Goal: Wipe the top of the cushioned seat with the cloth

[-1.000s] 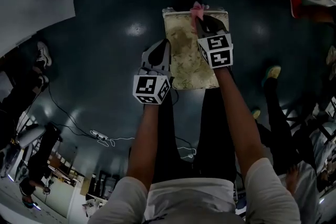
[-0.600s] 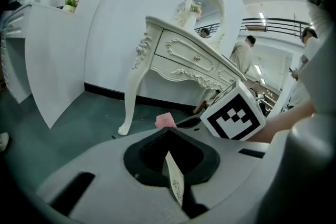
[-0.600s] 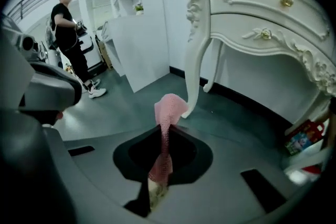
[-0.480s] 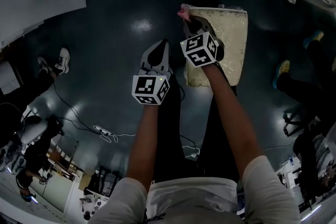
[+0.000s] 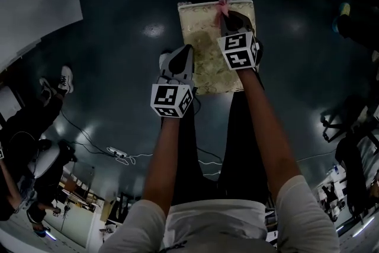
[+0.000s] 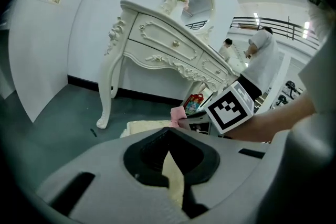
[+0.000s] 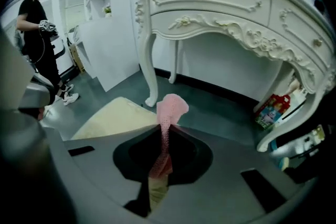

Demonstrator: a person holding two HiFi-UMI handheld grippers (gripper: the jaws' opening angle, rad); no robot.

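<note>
Sliding cloth [image 5: 223,5] rightward along seat [image 5: 201,29], right claw [image 5: 228,16]

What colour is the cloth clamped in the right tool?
The cloth is pink; the right gripper view shows it best.

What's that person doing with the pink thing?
A person is wiping a cushioned seat that stands on the floor. The right tool pinches a pink cloth and sits near the seat's far edge. The left tool is at the seat's left side. Whether it grips the seat is unclear.
</note>
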